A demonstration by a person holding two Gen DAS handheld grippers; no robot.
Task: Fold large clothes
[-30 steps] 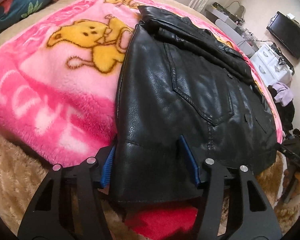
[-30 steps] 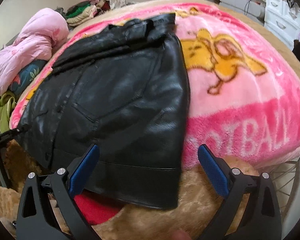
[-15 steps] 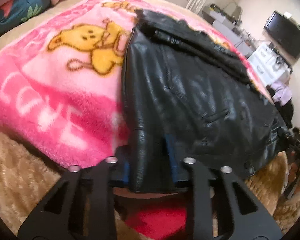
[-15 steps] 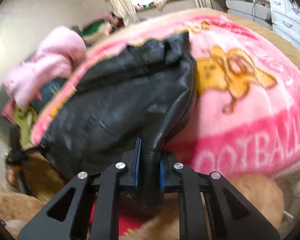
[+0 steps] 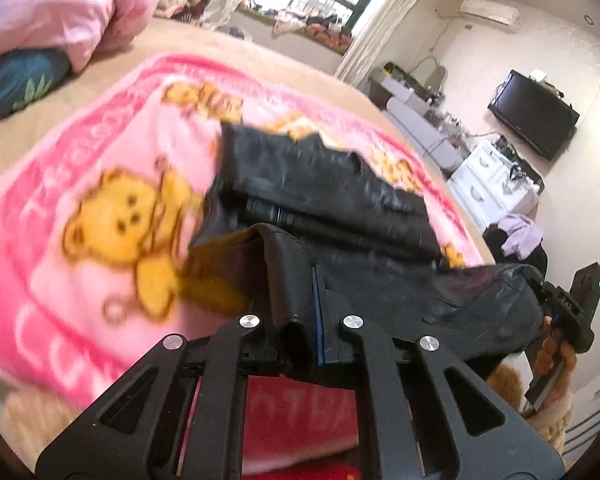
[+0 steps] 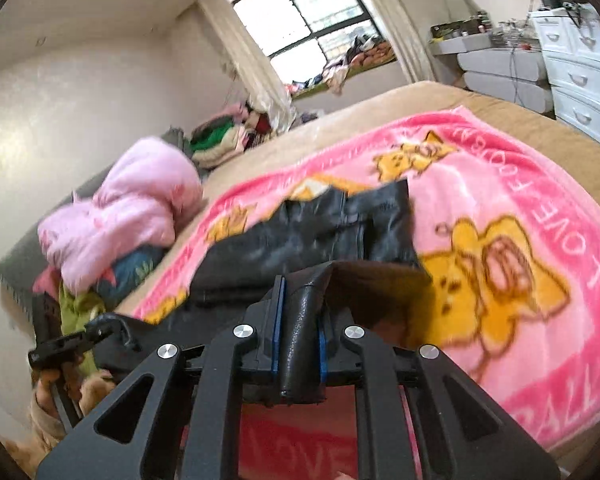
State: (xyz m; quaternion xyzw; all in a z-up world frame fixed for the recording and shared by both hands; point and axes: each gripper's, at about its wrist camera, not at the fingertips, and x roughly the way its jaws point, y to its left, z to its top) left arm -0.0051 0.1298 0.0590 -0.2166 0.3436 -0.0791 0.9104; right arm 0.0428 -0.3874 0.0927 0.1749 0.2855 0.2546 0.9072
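1. The jacket (image 5: 332,184) I hold is black leather-look stuff, grained, with a dull sheen; its turned-up underside looks brown and matt.
2. My left gripper (image 5: 304,328) is matt black plastic with bright metal screw heads and blue pads.
3. My right gripper (image 6: 300,340) looks the same.
4. The pink blanket (image 6: 500,184) is thick, fuzzy fleece.
5. The pink quilt (image 6: 140,208) looks like soft, puffy cloth.

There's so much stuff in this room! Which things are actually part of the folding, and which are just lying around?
Part of the job:
- black leather jacket, its near hem lifted
- left gripper, jaws shut on the hem
- right gripper, jaws shut on the hem
- pink bear blanket, the surface under the jacket

Just lying about:
- pink quilt
- clothes pile
- television
- white drawers
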